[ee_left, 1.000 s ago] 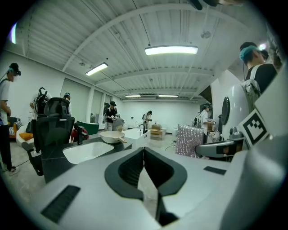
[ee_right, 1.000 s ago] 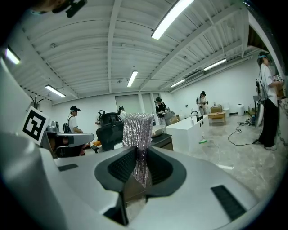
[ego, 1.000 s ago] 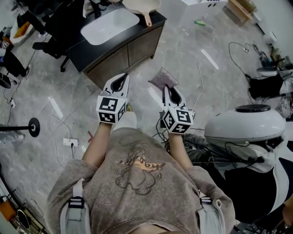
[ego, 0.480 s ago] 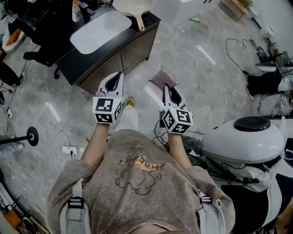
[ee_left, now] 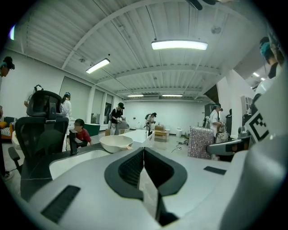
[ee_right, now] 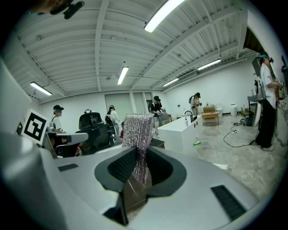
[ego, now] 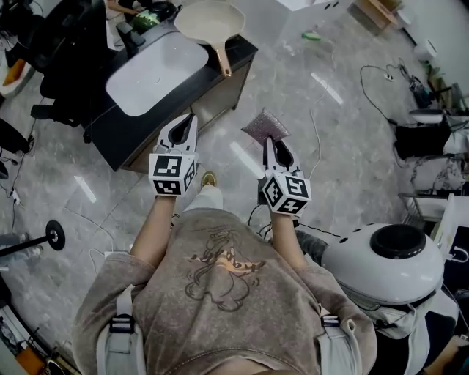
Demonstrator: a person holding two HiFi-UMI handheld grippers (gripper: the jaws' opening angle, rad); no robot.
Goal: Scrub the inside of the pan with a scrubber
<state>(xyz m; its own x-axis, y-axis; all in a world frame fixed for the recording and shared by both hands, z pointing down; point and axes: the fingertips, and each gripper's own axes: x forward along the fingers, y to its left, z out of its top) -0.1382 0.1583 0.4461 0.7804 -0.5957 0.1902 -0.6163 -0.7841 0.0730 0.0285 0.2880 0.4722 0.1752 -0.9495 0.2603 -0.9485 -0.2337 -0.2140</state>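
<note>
**Both grippers held short of the counter, scrubber in the right one**

Grey stone floor (ego: 344, 124) fills most of the head view. It lies open ahead and to the right of the grippers, crossed only by thin cables (ego: 316, 139). A dark-topped counter (ego: 121, 124) stands ahead on the left, its near edge just beyond the left gripper. A white sink basin (ego: 154, 69) is set into its top. A white domed machine (ego: 392, 264) sits at lower right, near the person's right elbow. A black office chair (ego: 69, 44) crowds the counter's left side.

The pan (ego: 212, 20) — cream, with a wooden handle — rests at the counter's far right corner beside the basin, its handle lying near the right edge.

The left gripper (ego: 190, 117) has its jaws pressed together with nothing between them. The right gripper (ego: 268, 139) is clamped on the silvery scrubber (ego: 264, 126), which sticks out past the tips over bare floor — well apart from the pan.
</note>
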